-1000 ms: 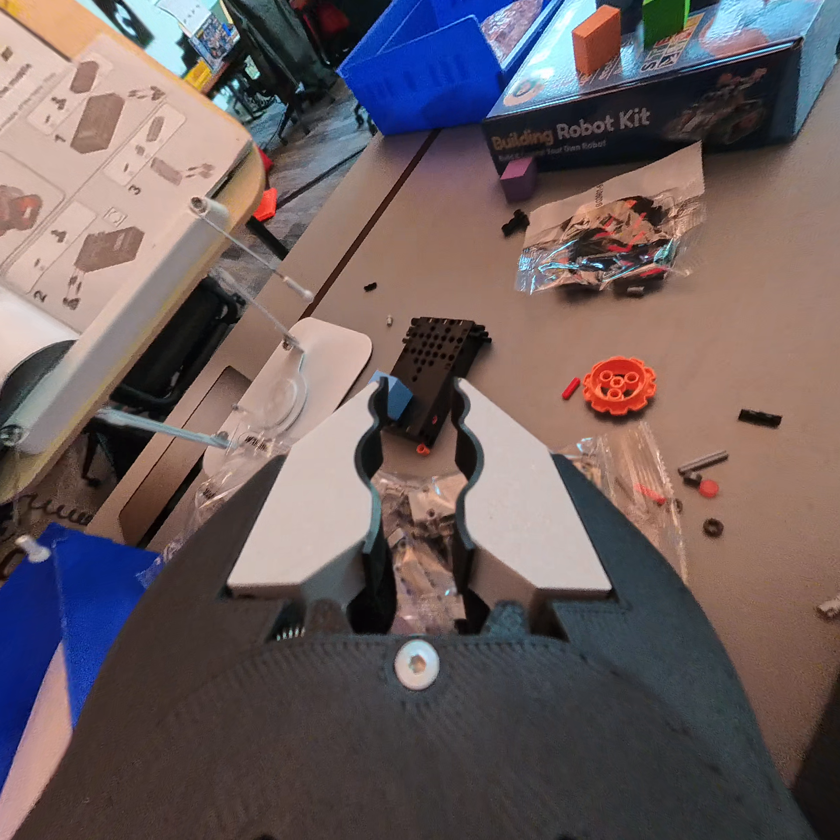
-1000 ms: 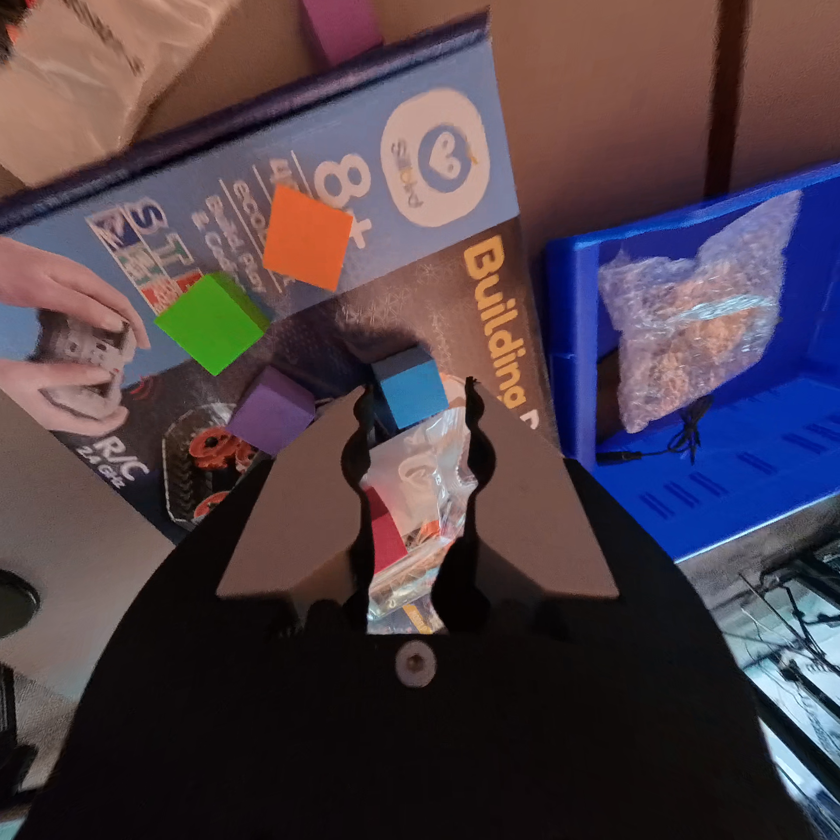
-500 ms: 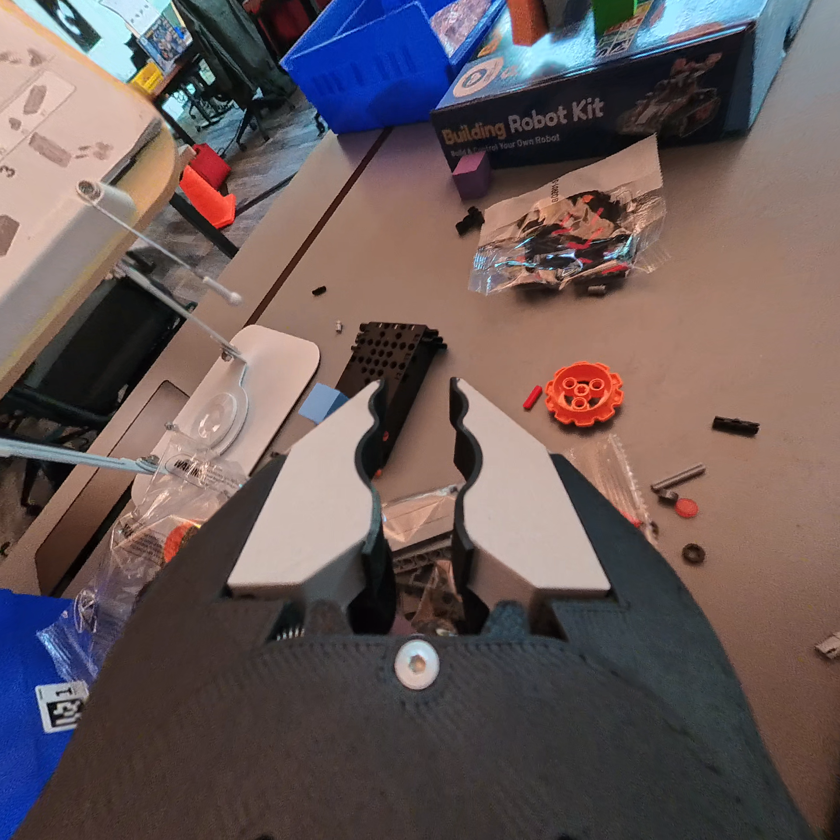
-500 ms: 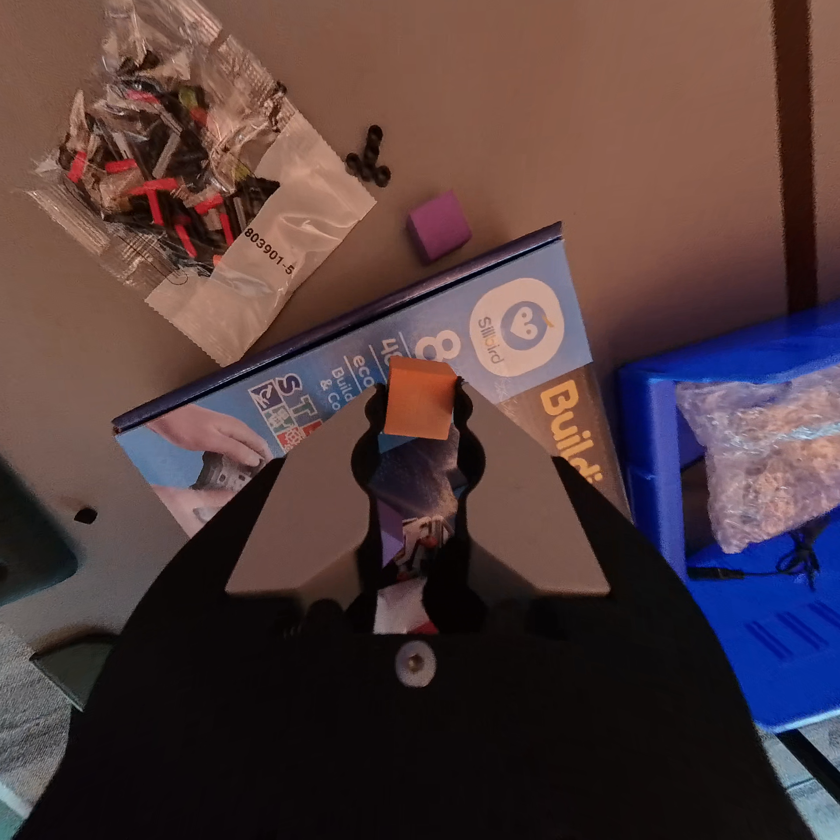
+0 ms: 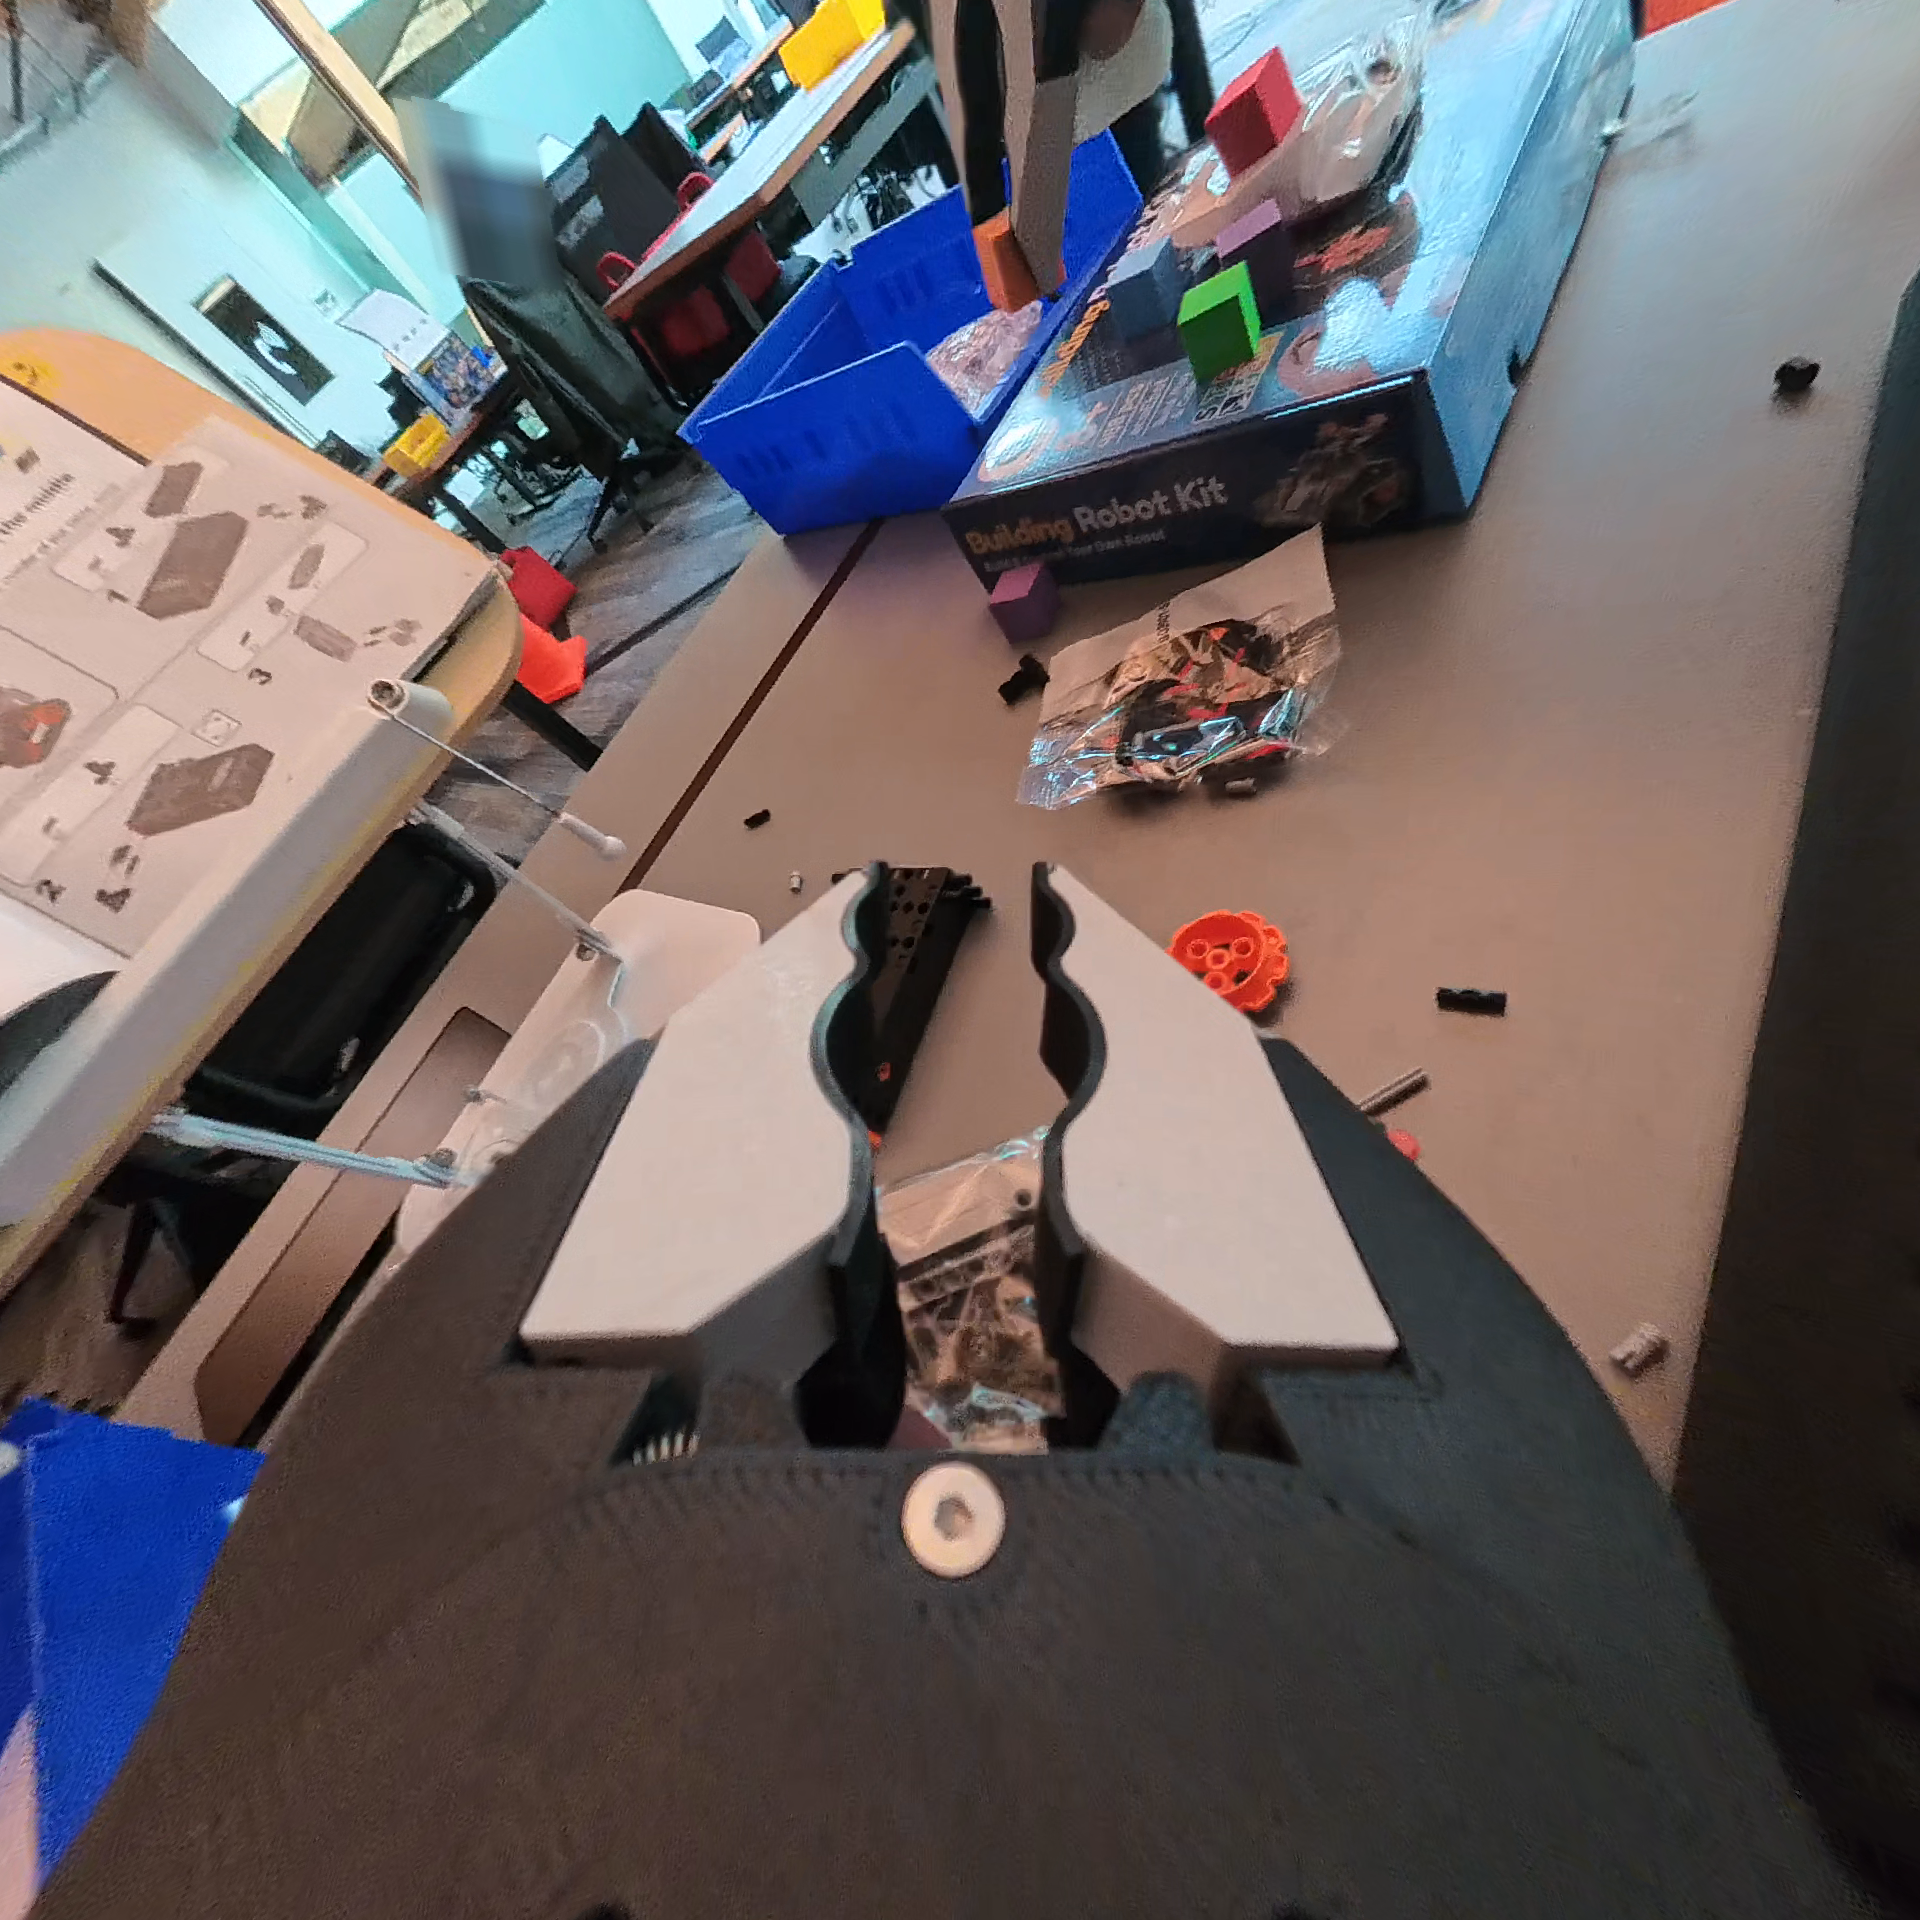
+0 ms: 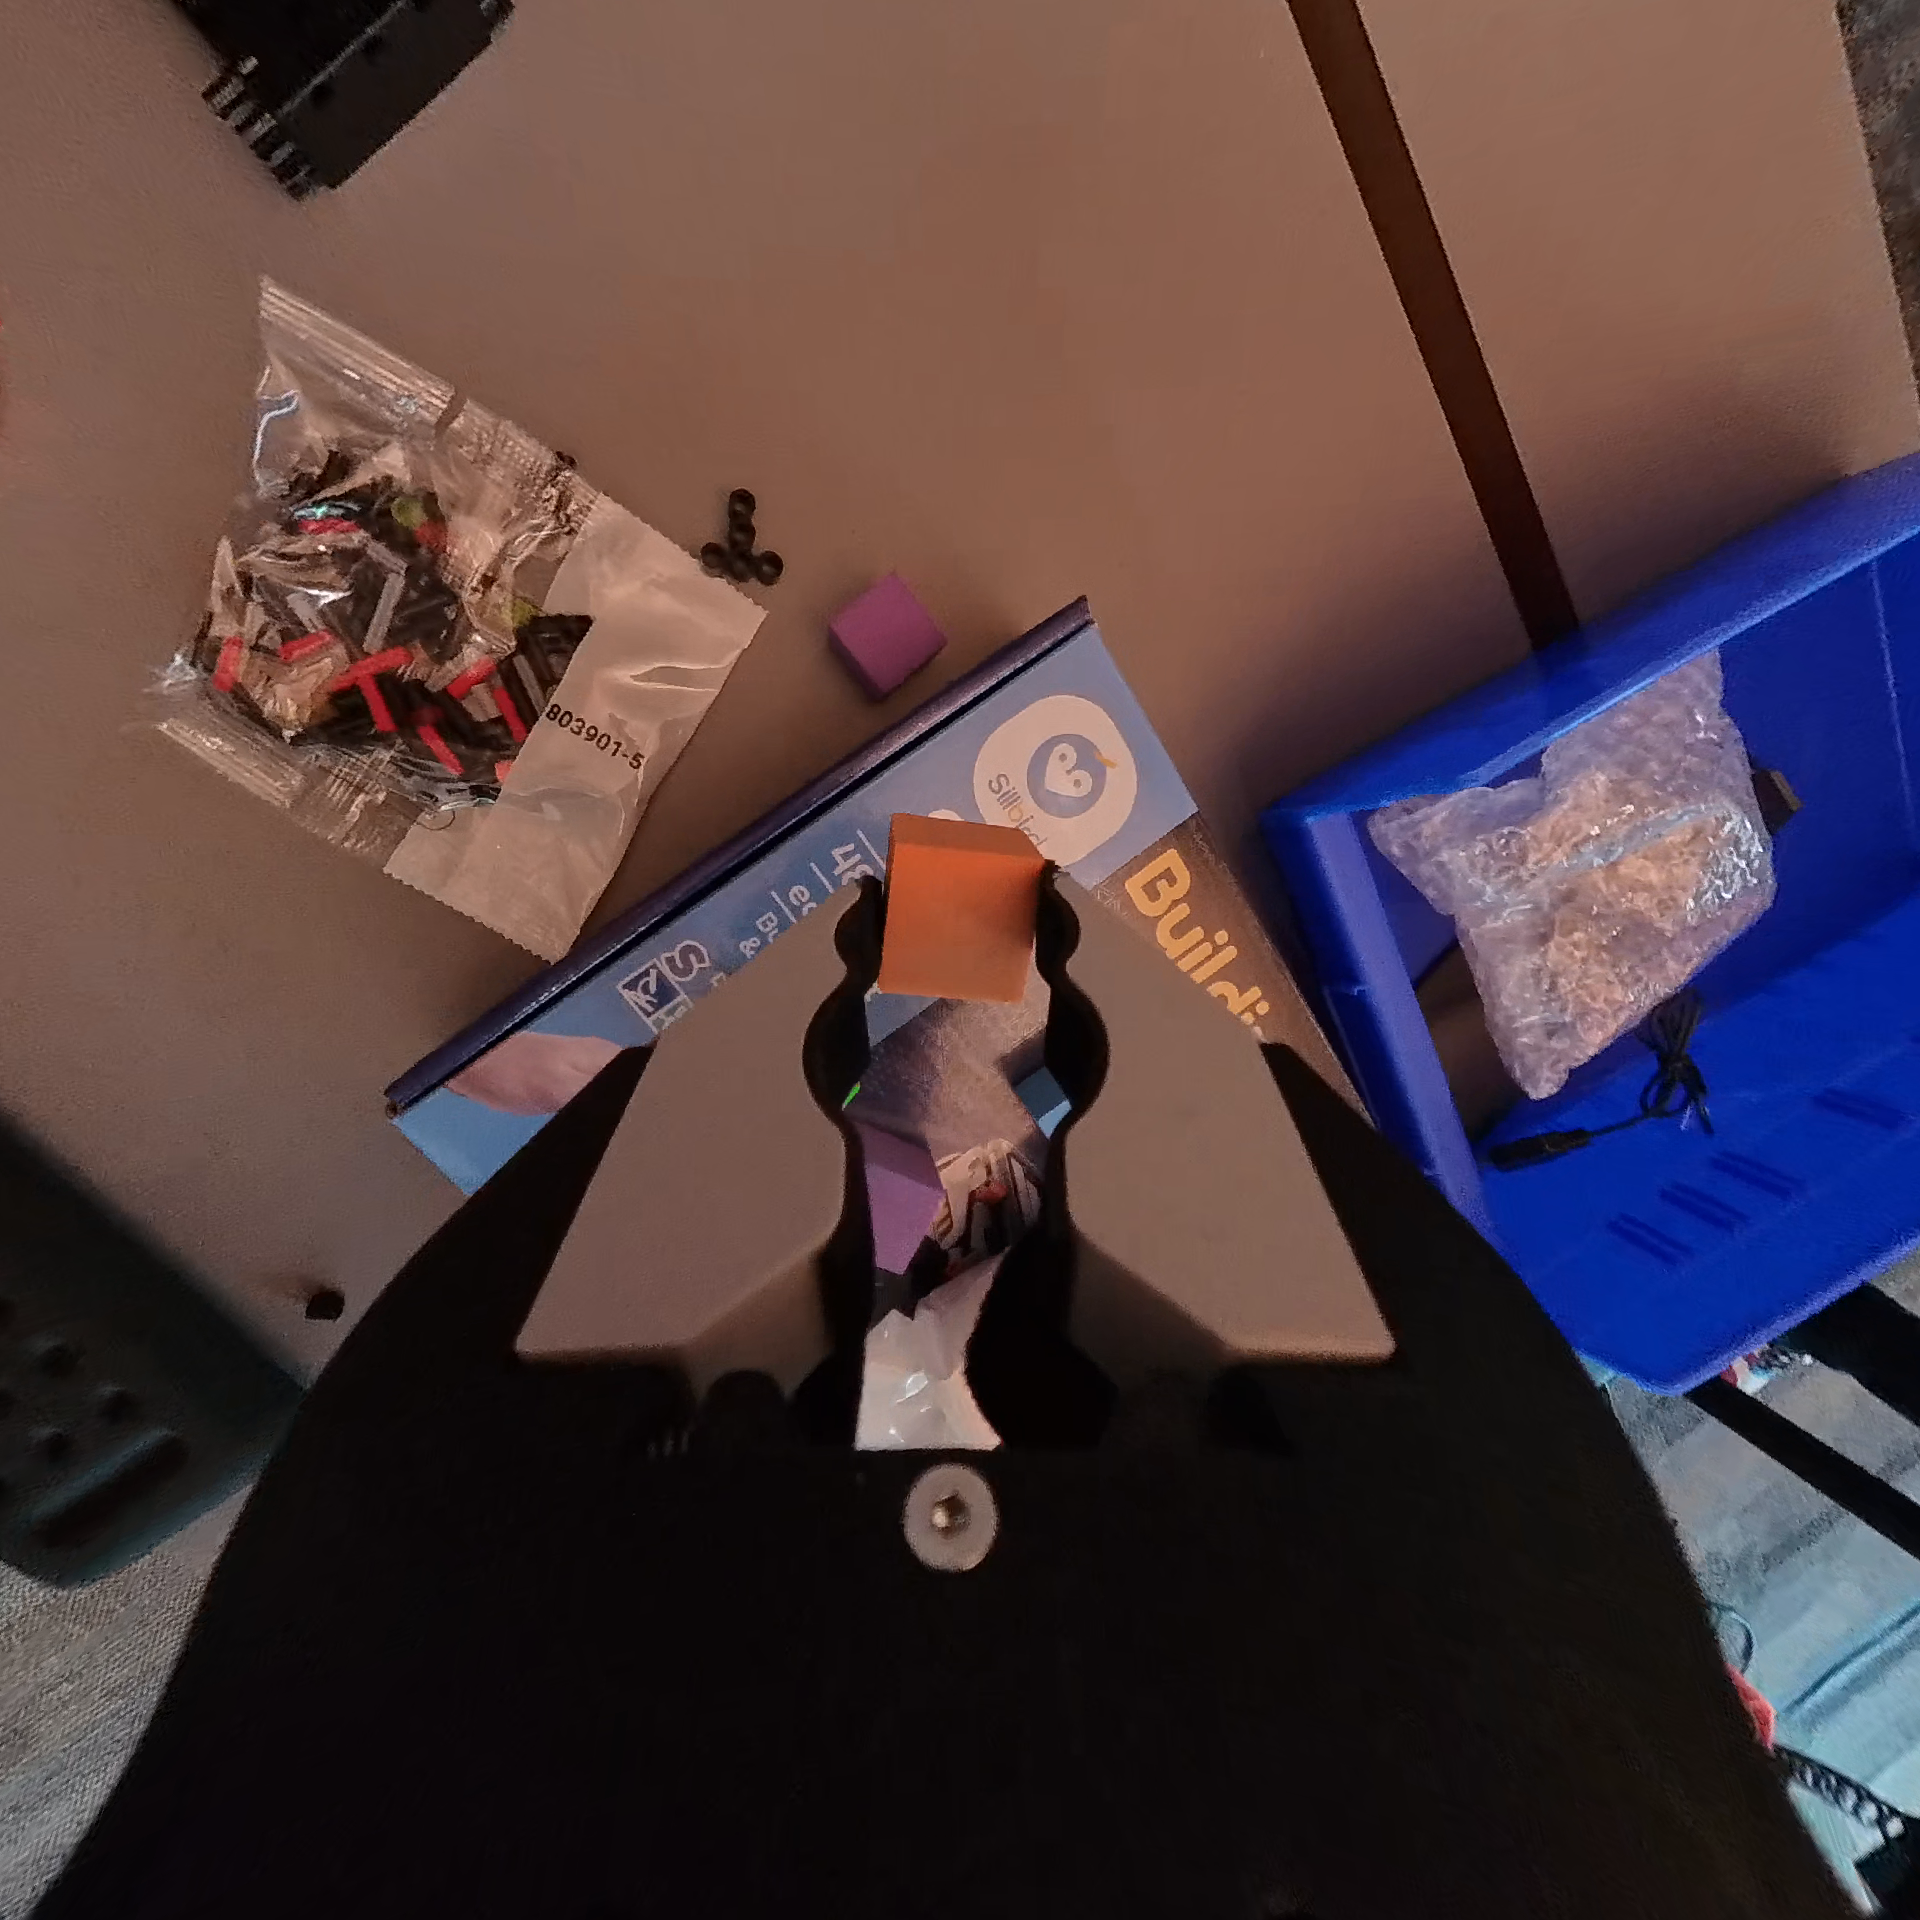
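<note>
One orange block between right gripper tips, above kit box

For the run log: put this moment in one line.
left gripper: open, over black plate | right gripper: shut on orange block, above kit box

The right gripper covered most of the blue kit box; only a sliver of a purple block showed between its fingers. The black perforated plate was cut off by the top edge. The left gripper half hid a clear parts bag.
</note>
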Available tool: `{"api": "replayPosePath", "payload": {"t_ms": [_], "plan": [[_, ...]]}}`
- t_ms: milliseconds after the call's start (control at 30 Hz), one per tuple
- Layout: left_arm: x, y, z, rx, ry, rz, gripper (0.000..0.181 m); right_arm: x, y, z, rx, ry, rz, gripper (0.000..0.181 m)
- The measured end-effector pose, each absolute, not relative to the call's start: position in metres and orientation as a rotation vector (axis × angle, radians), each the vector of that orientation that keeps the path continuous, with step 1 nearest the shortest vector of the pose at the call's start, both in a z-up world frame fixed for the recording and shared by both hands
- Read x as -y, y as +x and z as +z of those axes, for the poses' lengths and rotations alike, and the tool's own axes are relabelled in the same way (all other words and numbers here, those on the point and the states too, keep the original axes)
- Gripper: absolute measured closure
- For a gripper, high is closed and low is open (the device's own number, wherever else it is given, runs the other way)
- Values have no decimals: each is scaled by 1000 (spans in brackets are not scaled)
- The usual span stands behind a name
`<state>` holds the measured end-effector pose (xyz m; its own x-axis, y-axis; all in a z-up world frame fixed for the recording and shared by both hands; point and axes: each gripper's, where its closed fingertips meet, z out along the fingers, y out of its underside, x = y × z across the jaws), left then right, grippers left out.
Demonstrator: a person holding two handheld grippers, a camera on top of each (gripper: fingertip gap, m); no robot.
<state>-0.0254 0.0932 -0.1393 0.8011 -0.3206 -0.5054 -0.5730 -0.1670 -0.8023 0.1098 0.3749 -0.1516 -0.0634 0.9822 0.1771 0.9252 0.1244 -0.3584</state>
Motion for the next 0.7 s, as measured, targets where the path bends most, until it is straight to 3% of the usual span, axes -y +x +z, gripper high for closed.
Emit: {"api": "replayPosePath", "payload": {"t_ms": [700], "plan": [[-104, -63, -150, -535, -1828, 249, 158, -404, 152, -122, 1934, -1813, 89, 152]]}}
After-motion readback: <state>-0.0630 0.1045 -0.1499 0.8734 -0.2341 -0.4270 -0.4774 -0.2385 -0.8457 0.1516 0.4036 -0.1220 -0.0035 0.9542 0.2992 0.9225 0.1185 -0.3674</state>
